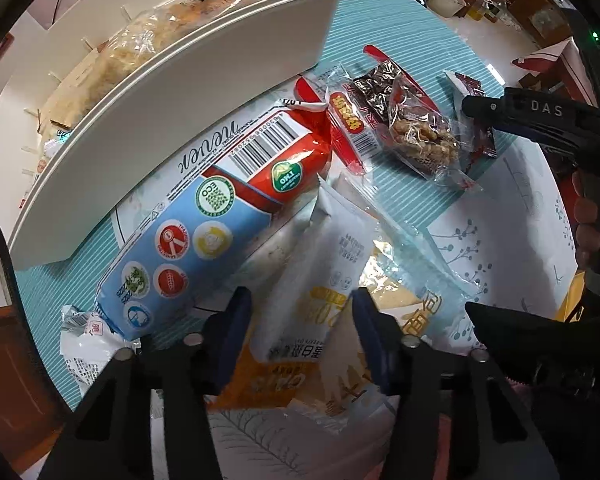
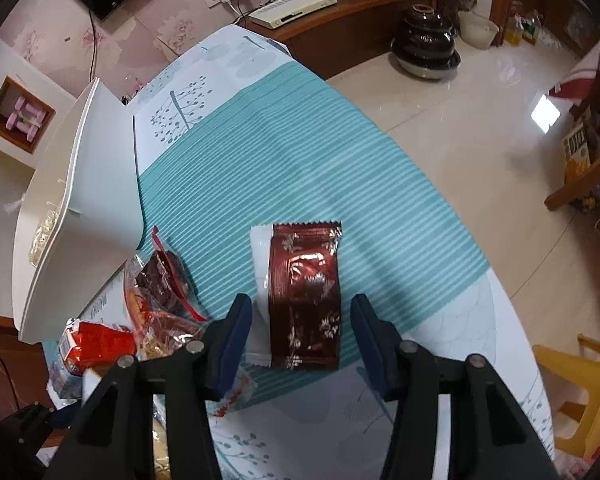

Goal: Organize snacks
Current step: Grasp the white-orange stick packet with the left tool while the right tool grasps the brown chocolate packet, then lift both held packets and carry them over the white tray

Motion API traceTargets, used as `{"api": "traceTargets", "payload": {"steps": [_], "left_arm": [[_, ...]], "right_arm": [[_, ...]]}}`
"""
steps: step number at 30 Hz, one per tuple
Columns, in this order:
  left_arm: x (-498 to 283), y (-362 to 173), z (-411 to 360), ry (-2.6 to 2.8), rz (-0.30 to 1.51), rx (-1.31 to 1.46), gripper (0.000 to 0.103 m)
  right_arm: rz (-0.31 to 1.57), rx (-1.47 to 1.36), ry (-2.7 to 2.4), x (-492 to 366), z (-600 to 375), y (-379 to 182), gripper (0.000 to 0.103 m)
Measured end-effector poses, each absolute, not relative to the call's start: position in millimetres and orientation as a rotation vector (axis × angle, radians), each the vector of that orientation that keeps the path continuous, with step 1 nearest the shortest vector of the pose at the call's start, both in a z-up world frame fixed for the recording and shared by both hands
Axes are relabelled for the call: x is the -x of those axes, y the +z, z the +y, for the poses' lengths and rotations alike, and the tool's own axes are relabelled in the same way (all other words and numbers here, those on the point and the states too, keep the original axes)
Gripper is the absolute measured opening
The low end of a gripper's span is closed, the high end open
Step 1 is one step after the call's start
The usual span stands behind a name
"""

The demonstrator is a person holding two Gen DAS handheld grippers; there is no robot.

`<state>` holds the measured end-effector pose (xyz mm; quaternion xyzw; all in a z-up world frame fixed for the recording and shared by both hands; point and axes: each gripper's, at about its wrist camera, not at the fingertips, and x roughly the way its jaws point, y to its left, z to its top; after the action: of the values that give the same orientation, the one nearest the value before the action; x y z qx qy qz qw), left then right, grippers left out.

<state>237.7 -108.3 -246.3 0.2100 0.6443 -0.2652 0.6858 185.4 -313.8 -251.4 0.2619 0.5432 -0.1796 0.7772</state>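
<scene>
Straddling a white snack packet (image 1: 324, 264) at 6 o'clock, the left gripper (image 1: 300, 320) stands partly open, pads apparently clear of it. The right gripper (image 2: 300, 328), likewise half-spread, brackets a brown foil packet (image 2: 304, 296) at 6 o'clock, apparently untouched.

**Words on the Snacks**

The right gripper (image 1: 540, 114) has white letters, "DAS". The blue and red pack (image 1: 204, 232) has a green badge with "ECO", a barcode and big upside-down letters too hard to read. The white pack (image 1: 332, 280) has Chinese words, too blurry to read.
</scene>
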Motion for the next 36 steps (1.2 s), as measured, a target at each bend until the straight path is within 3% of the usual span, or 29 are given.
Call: {"api": "traceTargets", "payload": {"steps": [6, 11, 36], "left_arm": [[-240, -248, -110, -0.595, 1.441, -0.467, 0.036], [-240, -246, -104, -0.586, 1.438, -0.445, 0.018], [-211, -181, -68, -0.501, 1.288, -0.229, 0.017]], "right_arm": [[1.175, -0.534, -0.375, -191, -311, -252, 0.044], [1.175, -0.535, -0.369, -190, -312, -252, 0.043], [1.089, -0.442, -0.257, -176, -299, -187, 0.042]]}}
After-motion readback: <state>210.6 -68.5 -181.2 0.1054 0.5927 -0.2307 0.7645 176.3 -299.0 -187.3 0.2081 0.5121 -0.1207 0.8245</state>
